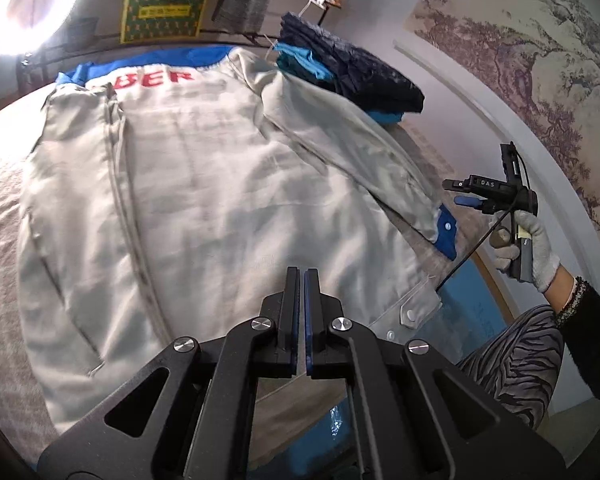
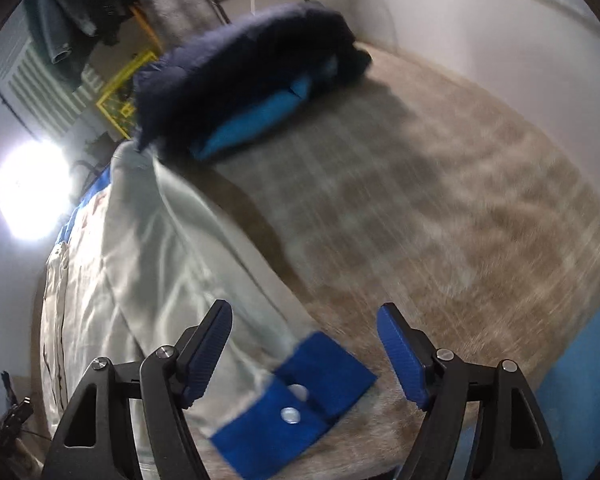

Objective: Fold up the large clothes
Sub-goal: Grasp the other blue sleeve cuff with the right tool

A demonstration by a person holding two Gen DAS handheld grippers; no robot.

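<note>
A large light grey jacket [image 1: 204, 184] with a blue collar and red letters lies spread flat on the bed. Its right sleeve [image 1: 352, 148] stretches out to the right and ends in a blue cuff [image 1: 446, 232] with a snap. My left gripper [image 1: 302, 270] is shut and empty, hovering over the jacket's lower hem. My right gripper [image 1: 458, 194] shows at the right, just beyond the cuff. In the right wrist view my right gripper [image 2: 304, 320] is open, with the blue cuff [image 2: 300, 396] lying between and below its fingers and the sleeve [image 2: 172, 248] running away.
A stack of folded clothes, dark navy over bright blue [image 1: 352, 76], sits at the far right corner of the bed; it also shows in the right wrist view [image 2: 244, 80]. The beige checked bedcover [image 2: 440, 200] lies to the right. A bright ring lamp [image 1: 28, 4] stands behind the bed.
</note>
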